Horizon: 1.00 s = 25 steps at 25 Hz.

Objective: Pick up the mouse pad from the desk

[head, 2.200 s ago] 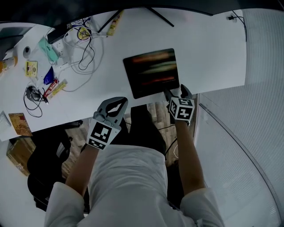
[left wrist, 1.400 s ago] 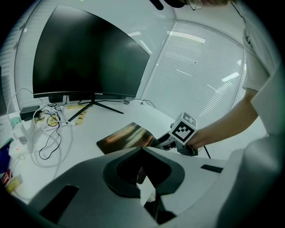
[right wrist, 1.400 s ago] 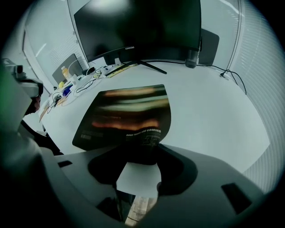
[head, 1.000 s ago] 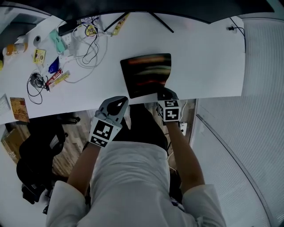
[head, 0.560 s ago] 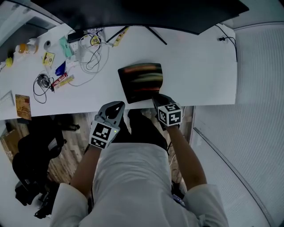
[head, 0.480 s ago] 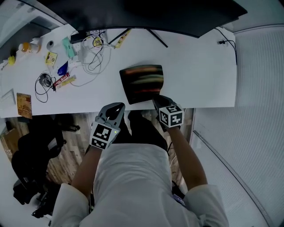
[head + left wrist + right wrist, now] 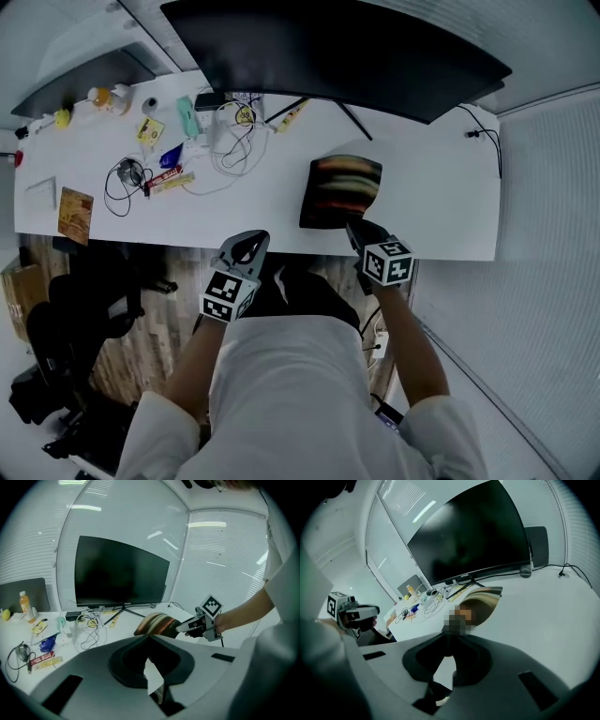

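Mouse pad (image 7: 339,190) is up off the desk (image 7: 441,211), curled, hanging over the strip near the front edge. Its near edge is pinched in the right gripper (image 7: 360,229), jaws clamped on it. Left gripper (image 7: 253,240) sits just off the front edge, jaws together, nothing between them. There's bare desk top right of the pad, out to the right edge. Cables and small clutter (image 7: 141,169) are well left, monitor (image 7: 347,56) behind. Only the left gripper view shows the pad's bend and striped face. Head view alone shows the edge margins.
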{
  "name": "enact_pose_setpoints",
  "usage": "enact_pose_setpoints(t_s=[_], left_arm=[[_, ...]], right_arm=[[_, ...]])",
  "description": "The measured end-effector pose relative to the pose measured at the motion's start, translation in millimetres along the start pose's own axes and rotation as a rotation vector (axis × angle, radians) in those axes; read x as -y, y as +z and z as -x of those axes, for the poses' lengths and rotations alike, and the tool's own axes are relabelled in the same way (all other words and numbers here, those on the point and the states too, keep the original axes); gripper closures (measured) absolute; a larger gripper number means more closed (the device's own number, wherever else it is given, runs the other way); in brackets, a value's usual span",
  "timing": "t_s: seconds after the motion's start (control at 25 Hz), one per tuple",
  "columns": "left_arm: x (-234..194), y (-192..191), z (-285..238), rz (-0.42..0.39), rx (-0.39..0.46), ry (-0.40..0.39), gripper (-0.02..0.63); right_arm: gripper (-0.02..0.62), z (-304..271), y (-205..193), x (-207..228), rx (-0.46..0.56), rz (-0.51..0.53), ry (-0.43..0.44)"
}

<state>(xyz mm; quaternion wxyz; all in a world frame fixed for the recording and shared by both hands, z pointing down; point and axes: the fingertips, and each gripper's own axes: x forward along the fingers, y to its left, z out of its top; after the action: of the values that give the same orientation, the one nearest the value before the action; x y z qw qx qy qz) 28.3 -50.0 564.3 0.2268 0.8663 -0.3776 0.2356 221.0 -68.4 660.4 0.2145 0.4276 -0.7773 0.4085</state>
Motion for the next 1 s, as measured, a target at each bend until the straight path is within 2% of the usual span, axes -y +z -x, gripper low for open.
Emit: enact_pose_setpoints(t_s=[0.2, 0.4, 0.72, 1.0], left_arm=[[-17, 16, 25, 0.002, 0.041, 0.029, 0.591], [-34, 33, 51, 0.004, 0.084, 0.026, 0.589], [-49, 56, 89, -0.021, 0.172, -0.002, 0.591], [-64, 66, 121, -0.008, 0.234, -0.020, 0.591]], right_arm=[[0.545, 17, 28, -15, 0.068, 0.001, 0.010], [0.545, 35, 59, -40, 0.147, -0.001, 0.009], [0.545, 67, 96, -87, 0.252, 0.058, -0.019], [0.545, 94, 115, -127, 0.333, 0.125, -0.057]])
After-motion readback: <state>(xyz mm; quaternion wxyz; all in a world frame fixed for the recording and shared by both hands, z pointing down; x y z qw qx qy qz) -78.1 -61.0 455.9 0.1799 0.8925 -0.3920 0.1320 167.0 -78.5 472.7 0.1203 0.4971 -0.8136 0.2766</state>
